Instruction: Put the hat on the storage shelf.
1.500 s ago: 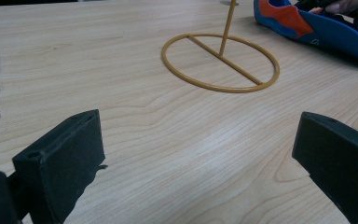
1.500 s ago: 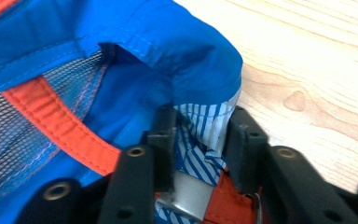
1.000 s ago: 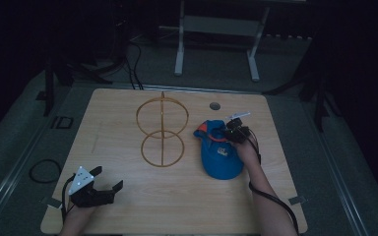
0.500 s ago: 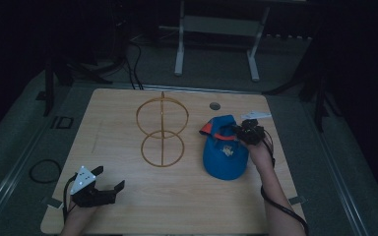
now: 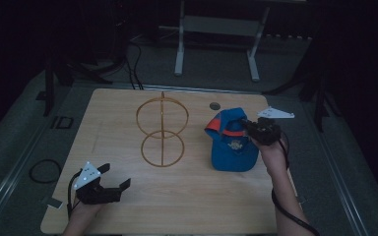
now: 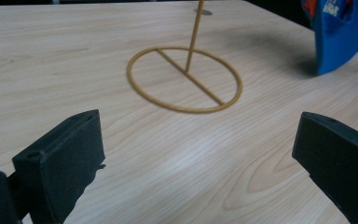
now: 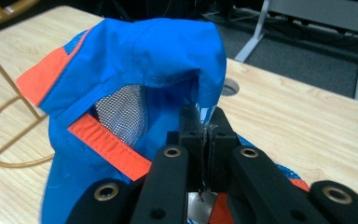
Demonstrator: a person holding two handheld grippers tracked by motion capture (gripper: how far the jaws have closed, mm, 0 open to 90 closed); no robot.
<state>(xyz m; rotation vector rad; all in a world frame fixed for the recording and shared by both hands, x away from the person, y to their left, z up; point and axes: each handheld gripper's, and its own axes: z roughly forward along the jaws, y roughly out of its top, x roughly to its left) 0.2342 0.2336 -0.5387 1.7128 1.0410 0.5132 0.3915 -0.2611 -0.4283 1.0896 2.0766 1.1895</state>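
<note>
A blue cap with orange trim (image 5: 231,142) hangs lifted off the right side of the wooden table (image 5: 128,113), with my right gripper (image 5: 248,129) shut on its edge. In the right gripper view the two jaws pinch the blue cap (image 7: 135,70) fabric at the right gripper (image 7: 204,126) tips, and the cap's mesh lining faces the camera. A gold wire stand (image 5: 162,128) with a ring base and an upright ring stands mid-table. My left gripper (image 5: 114,178) hovers open near the front left edge, nothing between its jaws. The wire stand's base (image 6: 184,79) lies ahead of the left gripper (image 6: 196,144).
A round grommet hole (image 5: 215,105) sits in the table near its far edge. Beyond the table stands a grey metal frame (image 5: 216,29) on the dark floor. A black cable loop (image 5: 44,170) lies on the floor at the left.
My right gripper has lifted the cap up off the table and drawn it slightly right. The left gripper has risen only a little.
</note>
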